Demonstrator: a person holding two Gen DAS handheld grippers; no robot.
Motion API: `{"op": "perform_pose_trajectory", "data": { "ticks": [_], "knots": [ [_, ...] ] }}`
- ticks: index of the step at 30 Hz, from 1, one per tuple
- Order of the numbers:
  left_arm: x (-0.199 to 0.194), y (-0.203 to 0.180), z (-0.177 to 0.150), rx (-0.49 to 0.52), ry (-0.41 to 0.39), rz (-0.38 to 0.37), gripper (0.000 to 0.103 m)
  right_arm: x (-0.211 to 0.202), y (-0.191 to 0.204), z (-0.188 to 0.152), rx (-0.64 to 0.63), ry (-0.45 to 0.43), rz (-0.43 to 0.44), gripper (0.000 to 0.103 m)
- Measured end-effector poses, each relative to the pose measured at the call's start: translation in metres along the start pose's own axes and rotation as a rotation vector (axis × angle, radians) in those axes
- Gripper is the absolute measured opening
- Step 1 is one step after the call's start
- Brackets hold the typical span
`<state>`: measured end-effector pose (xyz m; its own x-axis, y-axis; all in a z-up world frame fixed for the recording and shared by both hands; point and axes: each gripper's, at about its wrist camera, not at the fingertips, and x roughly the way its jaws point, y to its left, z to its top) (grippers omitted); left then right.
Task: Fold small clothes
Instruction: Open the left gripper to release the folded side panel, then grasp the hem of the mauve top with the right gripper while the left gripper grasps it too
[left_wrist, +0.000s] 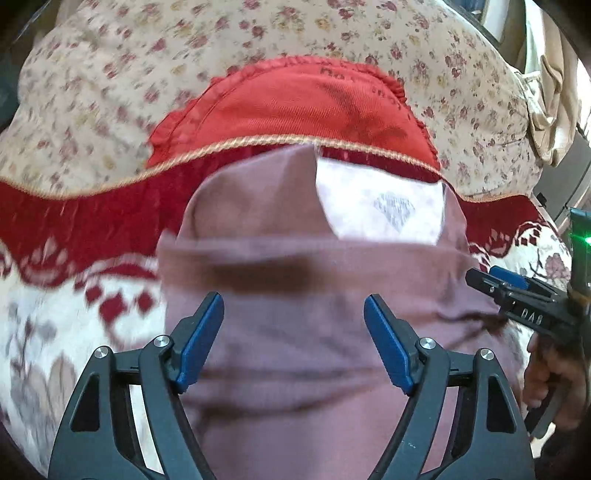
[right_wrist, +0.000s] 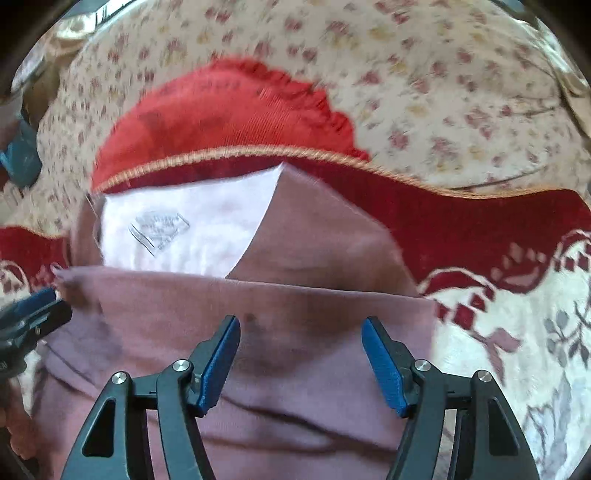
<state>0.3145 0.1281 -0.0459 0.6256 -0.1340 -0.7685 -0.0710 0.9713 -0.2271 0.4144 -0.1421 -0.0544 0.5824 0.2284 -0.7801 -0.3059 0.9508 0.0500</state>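
While both cameras look down onto the same spot, the mauve garment (left_wrist: 295, 332) fills the lower centre of each frame, lying on a red-and-cream patterned cover (left_wrist: 92, 236). Its lower part is doubled over, the fold edge running left to right across mid-frame. Above that edge, a white panel (left_wrist: 380, 203) with a grey diamond print shows; in the right wrist view the panel (right_wrist: 184, 229) sits centre-left.

Left gripper (left_wrist: 293, 325): jaws wide apart, blue pads (left_wrist: 201, 339) on either side of bare cloth, nothing between them. Whether the tips touch the fabric cannot be told.

Right gripper (right_wrist: 300, 345): jaws likewise wide, pads (right_wrist: 380, 363) apart over the folded layer, holding nothing. In the left wrist view this gripper appears at the right edge of the frame, tips at the garment's right side, with a hand (left_wrist: 554, 384) on its handle. In the right wrist view the left gripper's tip shows at the left edge, beside the garment's left corner.

Beyond the garment, upper centre, a red ruffled cloth (left_wrist: 295, 99) lies partly under the cover's gold-corded rim. Behind it, a cream floral fabric (left_wrist: 129, 55) spans the top of the frame. Both views carry motion blur; fine detail is uncertain.
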Motion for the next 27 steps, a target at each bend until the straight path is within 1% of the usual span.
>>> {"op": "perform_pose_trajectory", "data": {
  "ticks": [2,3,4,6,7,8,10,11,13,15,16,17,18,19,21,23,25,27],
  "knots": [
    [0.01,0.002,-0.012,-0.007,0.068,0.035,0.08,-0.006,-0.006,-0.005,0.023,0.04,0.035,0.066],
    [0.023,0.004,-0.016,-0.002,0.121,0.076,0.079,-0.006,-0.009,-0.01,0.024,0.06,0.036,0.066],
    [0.029,0.004,-0.017,0.005,0.138,0.097,0.079,-0.003,-0.012,-0.015,0.016,0.083,0.026,0.066],
    [0.033,-0.002,-0.016,0.046,0.121,0.134,0.079,0.011,-0.019,-0.031,-0.014,0.162,-0.023,0.067],
    [0.033,-0.004,-0.016,0.053,0.12,0.137,0.079,0.017,-0.025,-0.038,-0.025,0.191,-0.016,0.067],
    [0.032,-0.004,-0.016,0.052,0.117,0.136,0.079,0.014,-0.028,-0.041,-0.022,0.16,0.009,0.066],
    [0.019,-0.001,-0.015,0.037,0.097,0.104,0.079,0.002,-0.034,-0.037,0.011,0.154,0.003,0.063],
    [0.009,0.001,-0.015,0.025,0.087,0.092,0.079,-0.013,-0.038,-0.036,0.038,0.125,0.001,0.063],
    [-0.019,0.007,-0.02,0.001,0.056,0.072,0.079,-0.046,-0.041,-0.037,0.073,0.064,0.029,0.063],
    [-0.049,0.009,-0.03,-0.005,0.043,0.054,0.079,-0.088,-0.04,-0.047,0.069,0.013,0.065,0.063],
    [-0.059,0.007,-0.035,0.0,0.042,0.049,0.079,-0.107,-0.038,-0.054,0.061,-0.004,0.066,0.063],
    [-0.075,0.007,-0.043,0.016,0.036,0.036,0.079,-0.129,-0.036,-0.065,0.047,-0.025,0.061,0.063],
    [-0.083,0.006,-0.048,0.027,0.034,0.031,0.079,-0.15,-0.034,-0.078,0.024,-0.045,0.058,0.063],
    [-0.095,0.005,-0.058,0.043,0.035,0.029,0.079,-0.17,-0.031,-0.097,-0.01,-0.062,0.053,0.063],
    [-0.112,0.003,-0.077,0.073,0.054,0.017,0.079,-0.197,-0.027,-0.131,-0.06,-0.071,0.041,0.063],
    [-0.124,0.007,-0.095,0.085,0.081,0.018,0.079,-0.216,-0.026,-0.168,-0.092,-0.063,0.047,0.063],
    [-0.137,0.01,-0.115,0.095,0.106,0.012,0.079,-0.227,-0.028,-0.197,-0.103,-0.048,0.064,0.063],
    [-0.151,0.013,-0.133,0.105,0.11,0.018,0.079,-0.236,-0.031,-0.228,-0.088,-0.021,0.072,0.063]
  ]
}}
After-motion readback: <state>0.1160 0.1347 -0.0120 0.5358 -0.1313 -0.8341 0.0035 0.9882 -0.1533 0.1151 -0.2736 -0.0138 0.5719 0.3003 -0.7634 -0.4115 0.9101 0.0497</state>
